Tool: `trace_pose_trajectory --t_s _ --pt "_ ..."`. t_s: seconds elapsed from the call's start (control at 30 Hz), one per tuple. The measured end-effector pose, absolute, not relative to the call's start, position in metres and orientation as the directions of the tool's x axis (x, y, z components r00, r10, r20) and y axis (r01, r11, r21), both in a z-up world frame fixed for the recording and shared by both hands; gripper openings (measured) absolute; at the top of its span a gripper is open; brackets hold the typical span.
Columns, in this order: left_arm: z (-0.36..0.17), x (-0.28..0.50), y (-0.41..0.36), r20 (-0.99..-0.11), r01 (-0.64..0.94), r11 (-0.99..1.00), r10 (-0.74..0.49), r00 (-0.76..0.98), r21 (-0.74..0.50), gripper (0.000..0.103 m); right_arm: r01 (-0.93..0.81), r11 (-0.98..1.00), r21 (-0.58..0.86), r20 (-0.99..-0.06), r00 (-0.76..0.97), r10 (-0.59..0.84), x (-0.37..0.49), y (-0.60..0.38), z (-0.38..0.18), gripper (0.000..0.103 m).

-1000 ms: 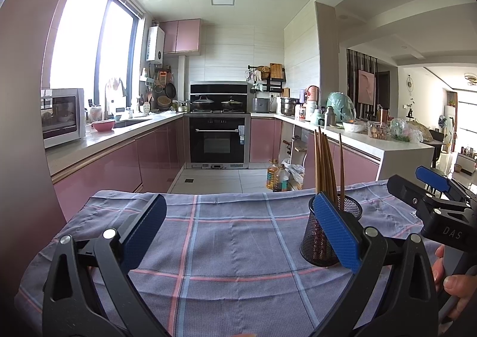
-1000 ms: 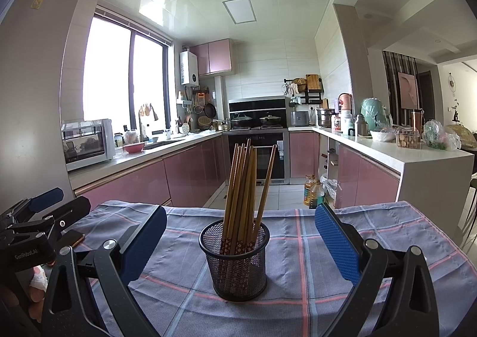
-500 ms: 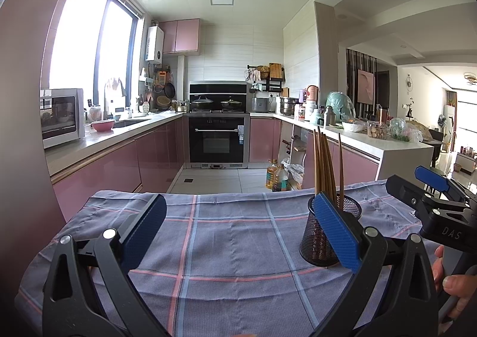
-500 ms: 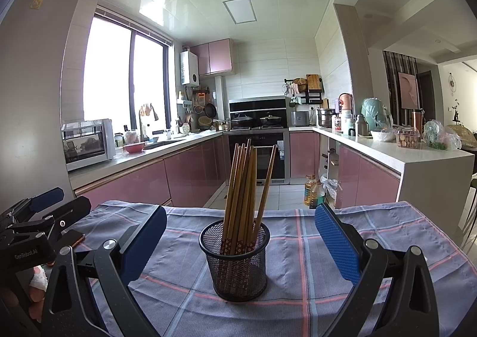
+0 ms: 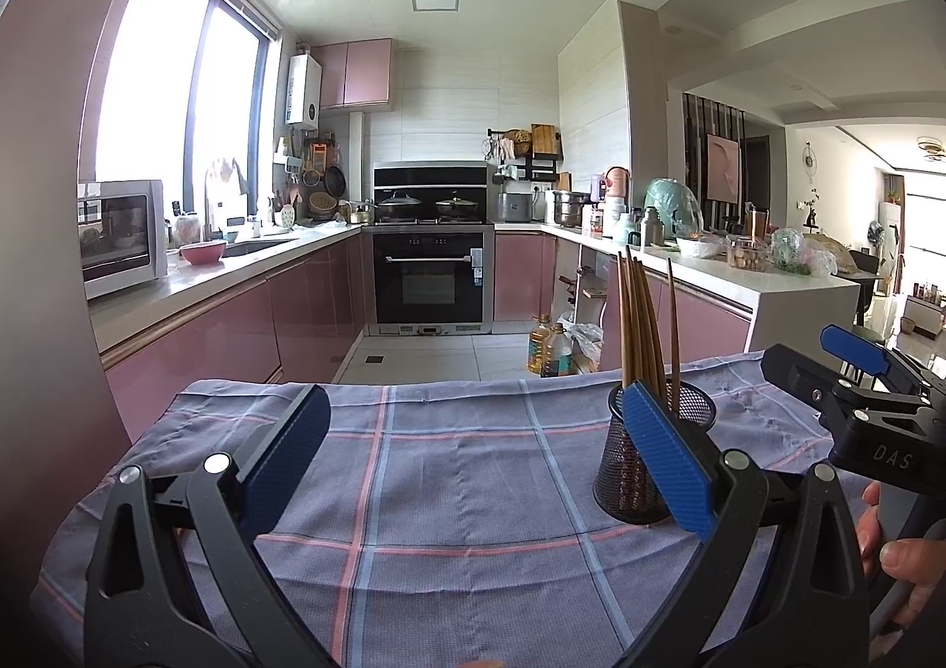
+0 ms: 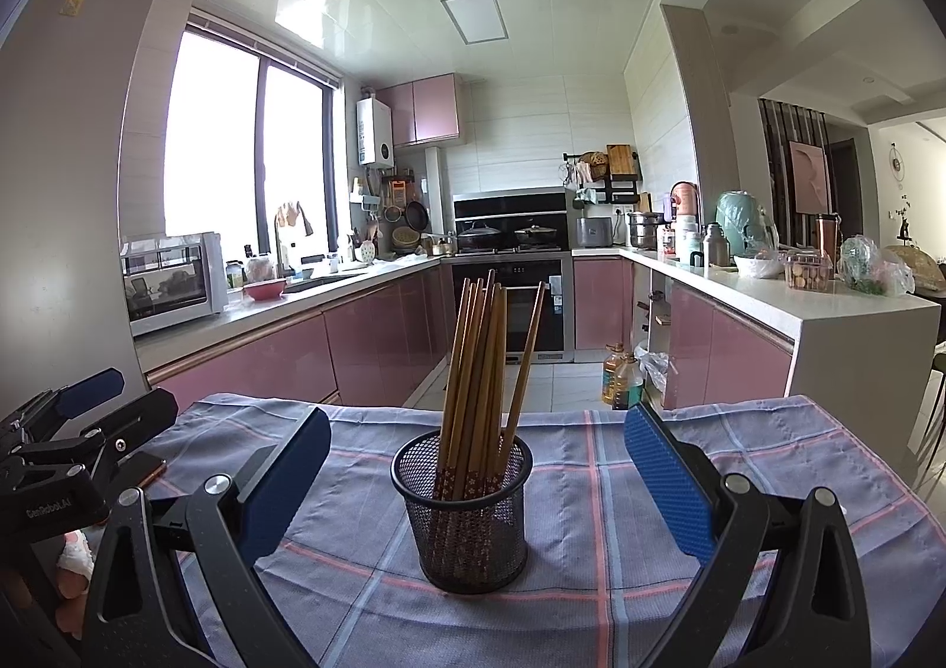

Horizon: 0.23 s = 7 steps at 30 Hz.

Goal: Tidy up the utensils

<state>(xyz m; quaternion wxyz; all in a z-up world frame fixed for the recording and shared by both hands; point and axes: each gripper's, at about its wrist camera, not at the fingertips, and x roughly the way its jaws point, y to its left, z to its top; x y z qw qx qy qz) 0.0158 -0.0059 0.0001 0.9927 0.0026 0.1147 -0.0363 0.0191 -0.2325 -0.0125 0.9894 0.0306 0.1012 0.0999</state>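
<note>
The chopsticks (image 6: 473,366) are all standing together in the black wire-mesh cup (image 6: 464,514), so by the look of things the gathering is finished or close to it; no loose utensil is showing anywhere on the tablecloth (image 6: 739,467) around the cup. What might be left, if anything, cannot be told from these views.

The right gripper (image 6: 476,476) is sitting just in front of the cup with its jaws spread wide, the cup centred between them but touched by neither, and nothing is being held. The left gripper (image 5: 473,455) is likewise gaping and empty, off to the left of the cup; in its view the cup (image 5: 627,467) is standing partly behind its right pad.

The chopsticks are slim, straight, light-brown wooden sticks with a patterned red band near the lower end, leaning slightly and fanning out above the rim. The cup is a round, open-weave metal cylinder, see-through enough to show the sticks inside. Under the cup, the cloth is lying soft and faintly wrinkled, grey-blue woven fabric crossed by pink and pale blue stripes. The gripper pads are flat blue rectangles with a fine ribbed texture, mounted on matte black plastic arms
</note>
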Motion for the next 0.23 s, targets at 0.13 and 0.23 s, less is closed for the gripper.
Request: trace_pose_trajectory --t_s 0.13,0.23 --pt "-0.006 0.023 0.002 -0.281 0.066 0.998 -0.067 0.957 -0.015 0.097 -0.169 0.982 0.083 -0.244 0.952 0.185 0.029 -0.244 -0.018 0.096" --pt "-0.013 0.032 0.013 -0.331 0.047 0.999 -0.052 0.942 -0.022 0.097 -0.085 0.996 0.041 -0.347 0.933 0.094 0.051 -0.263 -0.030 0.096"
